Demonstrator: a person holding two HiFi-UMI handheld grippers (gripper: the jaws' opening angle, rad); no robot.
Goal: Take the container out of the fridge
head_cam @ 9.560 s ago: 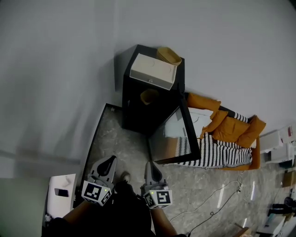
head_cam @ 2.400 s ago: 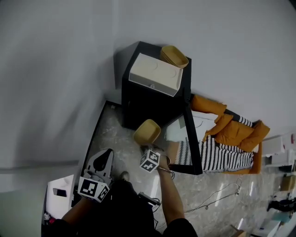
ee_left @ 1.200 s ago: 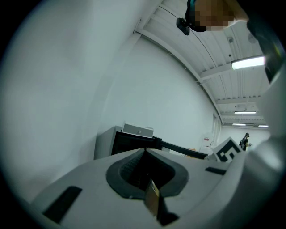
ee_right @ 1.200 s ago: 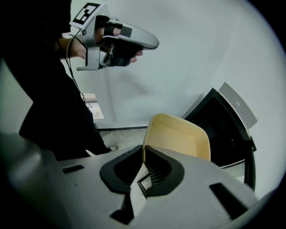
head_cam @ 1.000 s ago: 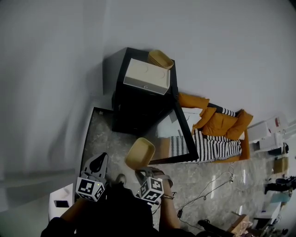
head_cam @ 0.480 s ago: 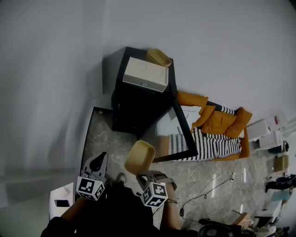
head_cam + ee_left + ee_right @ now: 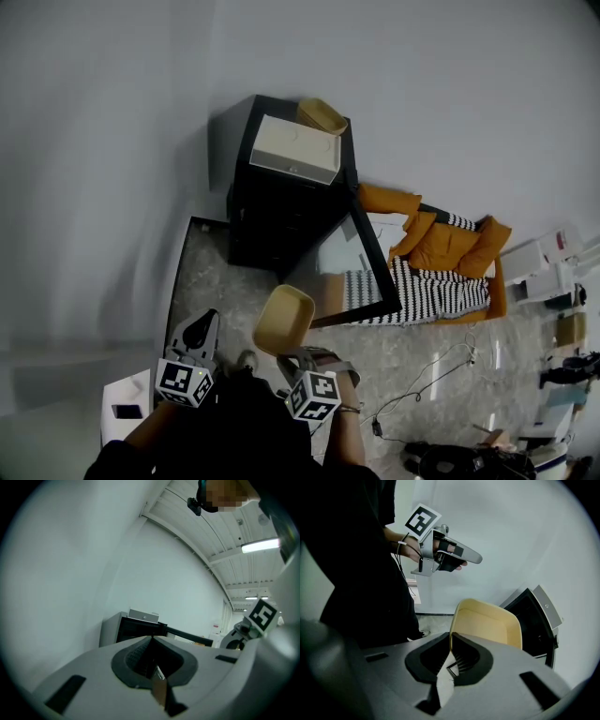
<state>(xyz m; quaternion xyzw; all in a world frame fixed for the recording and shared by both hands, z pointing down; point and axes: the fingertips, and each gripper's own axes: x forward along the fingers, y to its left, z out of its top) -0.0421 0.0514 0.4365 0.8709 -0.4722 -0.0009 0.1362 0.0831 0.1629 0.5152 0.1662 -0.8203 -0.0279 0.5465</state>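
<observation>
Grey stone floor [image 7: 225, 272] under right tongs [image 7: 289, 354] pinching the container [image 7: 283, 319]; left tongs [image 7: 205, 323] pressed together

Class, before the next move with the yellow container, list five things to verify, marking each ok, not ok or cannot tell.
1. Grip: the right gripper is shut on the rim of the yellow container: ok.
2. The yellow container is clear of the fridge: ok.
3. Spare hand: the left gripper is shut, with nothing between its jaws: ok.
4. The fridge door is closed: not ok, it stands open.
5. A spot to set the yellow container down: cannot tell.
</observation>
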